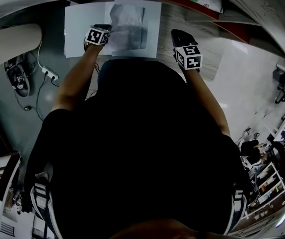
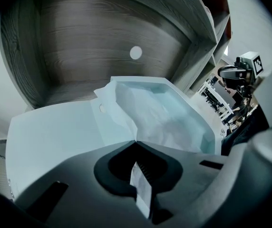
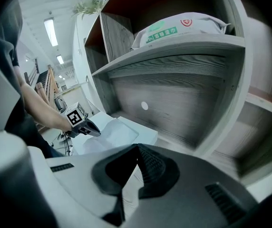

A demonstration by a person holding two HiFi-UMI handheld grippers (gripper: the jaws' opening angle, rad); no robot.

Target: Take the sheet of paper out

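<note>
Pinches the sheet of paper (image 2: 162, 118) by its near edge: left gripper (image 2: 136, 142) clamped tight on it, a white strip showing between the jaws. Rises creased just ahead of that gripper, over a flat white sheet (image 2: 55, 137) on the bench (image 1: 170, 19). Off to the side, right gripper (image 3: 137, 147) closed, empty, above bare bench.

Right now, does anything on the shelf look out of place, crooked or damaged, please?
Yes: the sheet of paper pinched in the shut left gripper is creased and buckled upward instead of lying flat on the white sheet beneath it. Nothing else on the wooden shelf looks spilled or broken.
</note>
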